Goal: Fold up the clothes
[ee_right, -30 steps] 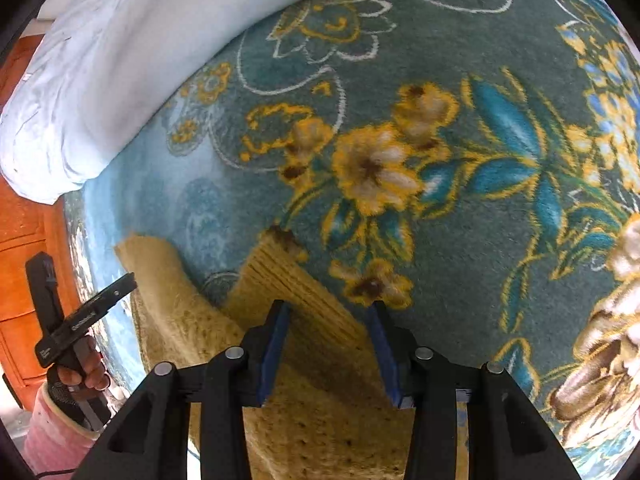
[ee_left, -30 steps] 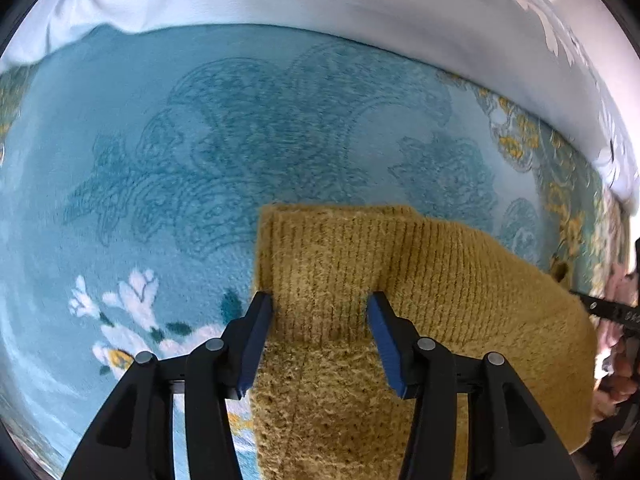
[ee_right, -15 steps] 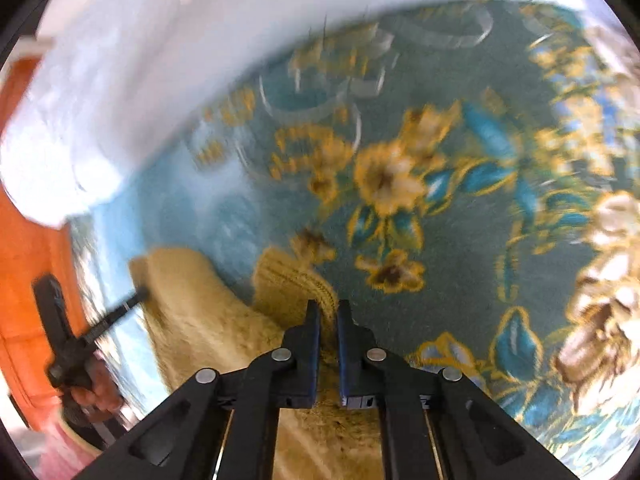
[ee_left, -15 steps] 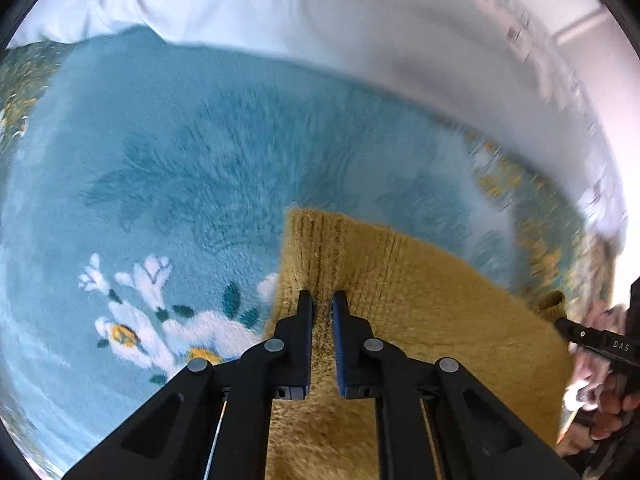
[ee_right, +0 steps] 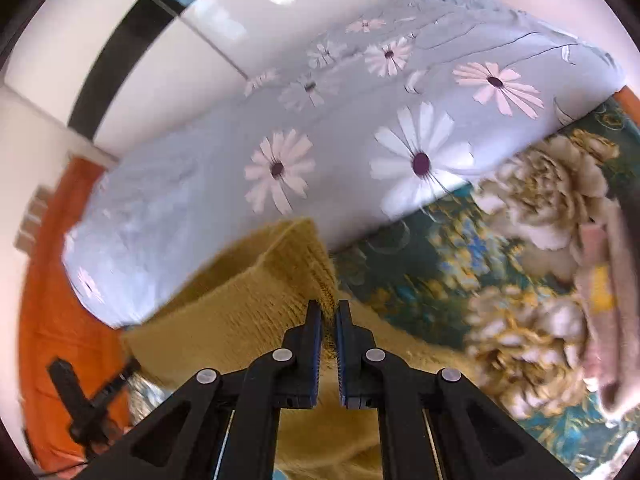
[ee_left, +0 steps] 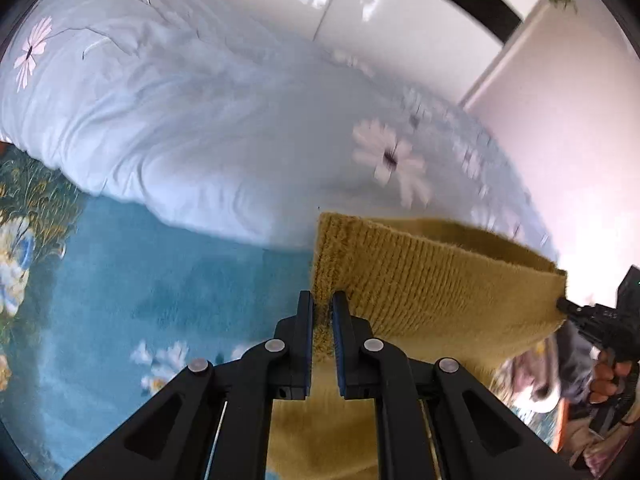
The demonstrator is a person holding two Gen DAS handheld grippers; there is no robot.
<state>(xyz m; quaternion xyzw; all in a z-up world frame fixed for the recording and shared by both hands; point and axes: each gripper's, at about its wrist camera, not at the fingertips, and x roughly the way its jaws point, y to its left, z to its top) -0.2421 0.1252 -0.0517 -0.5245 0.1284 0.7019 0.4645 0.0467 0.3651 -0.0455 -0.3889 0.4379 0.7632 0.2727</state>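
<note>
Sweater [ee_left: 432, 280] hangs stretched above the bed [ee_left: 160, 272], its ribbed hem pinched in my left gripper [ee_left: 322, 312] and right gripper [ee_right: 329, 316]; grips look shallow, so tugging could slip a corner.

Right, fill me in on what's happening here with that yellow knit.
A person is folding a mustard-yellow sweater with a pair of handheld tongs in each hand. The left tongs are shut on one corner of its ribbed edge, and the right tongs are shut on the other corner. The edge hangs stretched between them, lifted above the teal floral blanket, with a daisy-print duvet bunched behind.
</note>
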